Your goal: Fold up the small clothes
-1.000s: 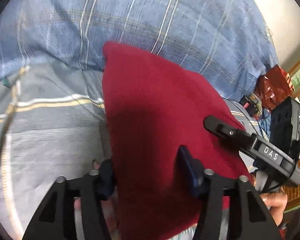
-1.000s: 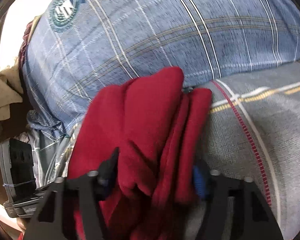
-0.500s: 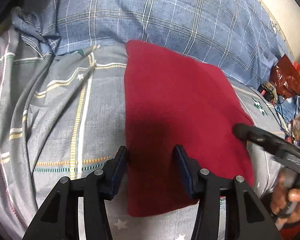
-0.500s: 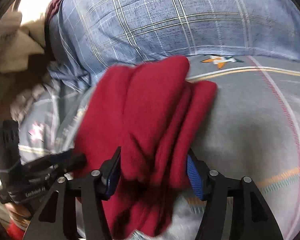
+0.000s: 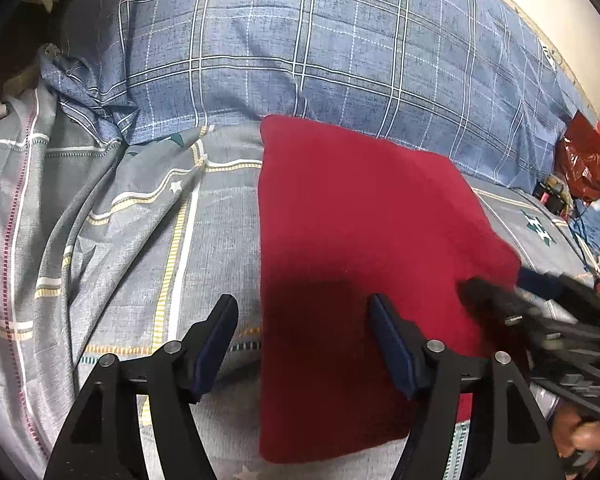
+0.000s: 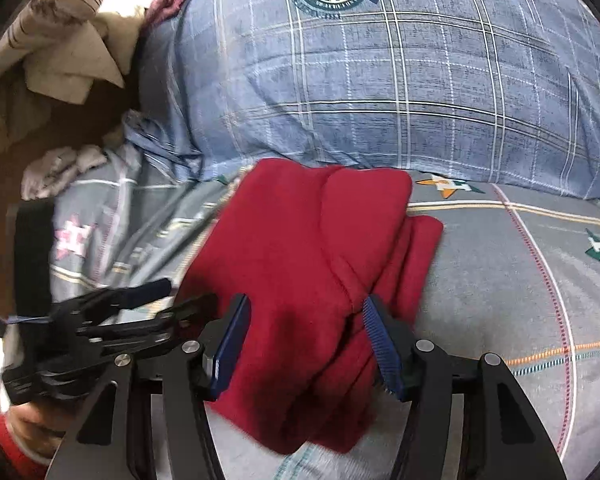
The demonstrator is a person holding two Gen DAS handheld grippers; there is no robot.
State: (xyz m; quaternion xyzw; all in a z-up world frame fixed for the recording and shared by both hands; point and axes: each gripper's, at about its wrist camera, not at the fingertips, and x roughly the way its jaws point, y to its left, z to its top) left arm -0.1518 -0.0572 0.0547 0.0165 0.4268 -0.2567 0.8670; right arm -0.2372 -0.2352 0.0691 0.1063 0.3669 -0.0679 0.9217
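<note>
A folded dark red garment (image 5: pixel 364 240) lies flat on the grey patterned bedsheet (image 5: pixel 132 240), its far edge against a blue plaid pillow (image 5: pixel 320 60). My left gripper (image 5: pixel 302 344) is open above its near left edge and holds nothing. In the right wrist view the red garment (image 6: pixel 308 256) shows its stacked folded layers on the right side. My right gripper (image 6: pixel 304 340) is open with its jaws on either side of the garment's near end, not clamped. The right gripper also shows at the garment's right edge in the left wrist view (image 5: pixel 500 300).
The blue plaid pillow (image 6: pixel 380 80) with a round crest lies across the back. Beige and grey clothes (image 6: pixel 52 60) are piled at the far left. A red plastic bag (image 5: pixel 588 160) and small clutter lie at the right of the bed.
Both grippers have let go of the red garment and pulled back. It now lies flat on the sheet, and both jaws have opened wider.
</note>
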